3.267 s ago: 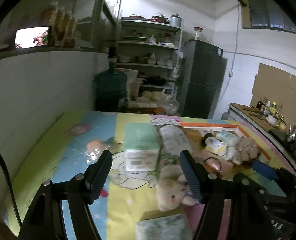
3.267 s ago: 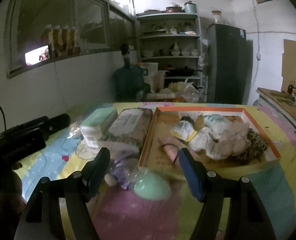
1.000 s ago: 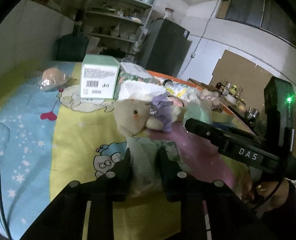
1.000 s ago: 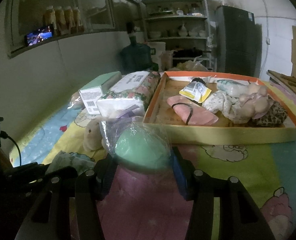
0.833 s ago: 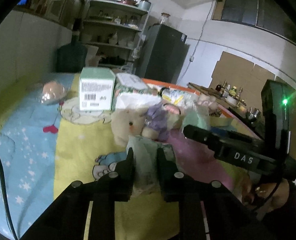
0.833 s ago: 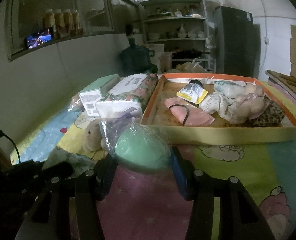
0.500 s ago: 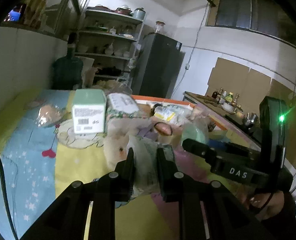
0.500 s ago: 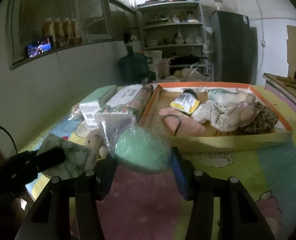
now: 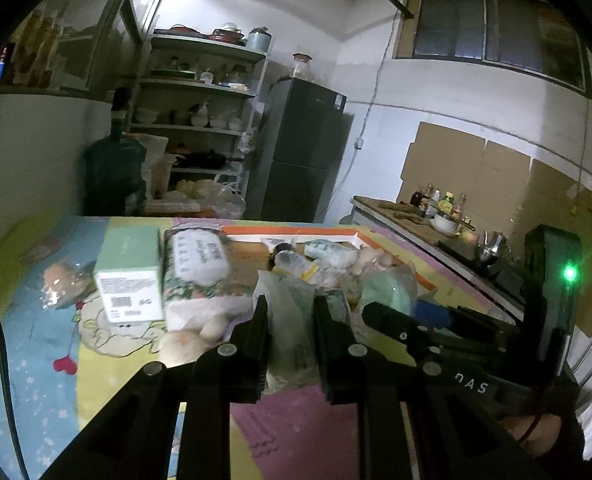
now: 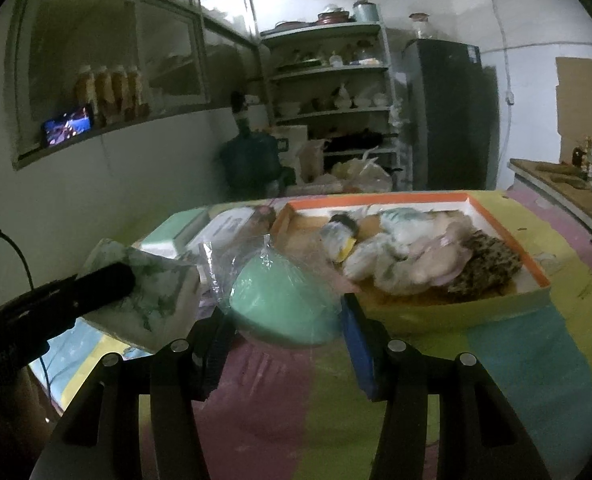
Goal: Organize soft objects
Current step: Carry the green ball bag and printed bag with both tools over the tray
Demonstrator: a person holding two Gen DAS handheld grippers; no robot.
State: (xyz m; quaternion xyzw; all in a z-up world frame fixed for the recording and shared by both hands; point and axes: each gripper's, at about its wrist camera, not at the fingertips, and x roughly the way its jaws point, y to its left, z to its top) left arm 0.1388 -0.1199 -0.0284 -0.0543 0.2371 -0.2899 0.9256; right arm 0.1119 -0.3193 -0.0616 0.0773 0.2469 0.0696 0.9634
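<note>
- While the left gripper [image 9: 290,316] hangs above the table [image 9: 108,364], its fingers [image 9: 256,332] are clenched on a flat green-patterned pack [image 9: 290,320], which is lifted clear of the colourful cloth.
- In the right wrist view that same pack [image 10: 156,284] shows at the left, tilted, beside the right gripper's load.
- The right gripper [image 10: 284,320] has its fingers [image 10: 356,340] pressed on either side of a green dome [image 10: 280,304] wrapped in clear plastic, also held off the table.
- Ahead of both lies an orange-rimmed tray [image 10: 508,240] with a heap of soft things [image 10: 412,256] in it.
- Left of the tray, a floral pack [image 9: 198,264] and a green box [image 9: 130,276] sit side by side.
- A plush toy [image 9: 188,340] lies on the cloth just below the floral pack.
- A bagged pinkish item [image 9: 62,284] rests left of the box.
</note>
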